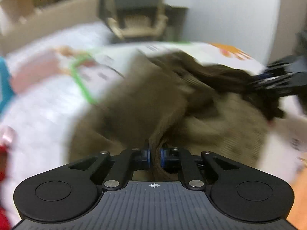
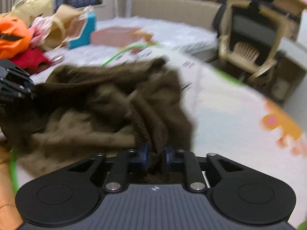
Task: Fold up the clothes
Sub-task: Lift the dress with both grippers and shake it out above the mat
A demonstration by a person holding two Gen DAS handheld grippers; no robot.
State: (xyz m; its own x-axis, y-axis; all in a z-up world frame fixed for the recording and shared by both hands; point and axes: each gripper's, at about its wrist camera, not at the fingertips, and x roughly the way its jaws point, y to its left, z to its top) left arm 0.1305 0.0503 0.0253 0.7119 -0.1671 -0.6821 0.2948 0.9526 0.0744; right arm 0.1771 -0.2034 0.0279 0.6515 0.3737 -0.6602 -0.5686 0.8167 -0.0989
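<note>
A brown knitted sweater (image 1: pixel 145 103) lies bunched on a white printed sheet (image 1: pixel 48 103). My left gripper (image 1: pixel 155 156) is shut on a fold of its fabric near the close edge. In the right wrist view the same brown sweater (image 2: pixel 107 107) spreads out crumpled, and my right gripper (image 2: pixel 155 155) is shut on another bunch of its knit. The right gripper (image 1: pixel 272 80) also appears at the right edge of the left wrist view, holding dark fabric. The left gripper (image 2: pixel 13 84) shows at the left edge of the right wrist view. Both views are motion-blurred.
A beige plastic chair (image 2: pixel 247 44) stands beyond the bed's right side. A pile of clothes, orange (image 2: pixel 13 36) and red (image 2: pixel 30 59), with yellow bags, sits at the far left. A teal and pink box (image 2: pixel 86 30) lies on the sheet farther back.
</note>
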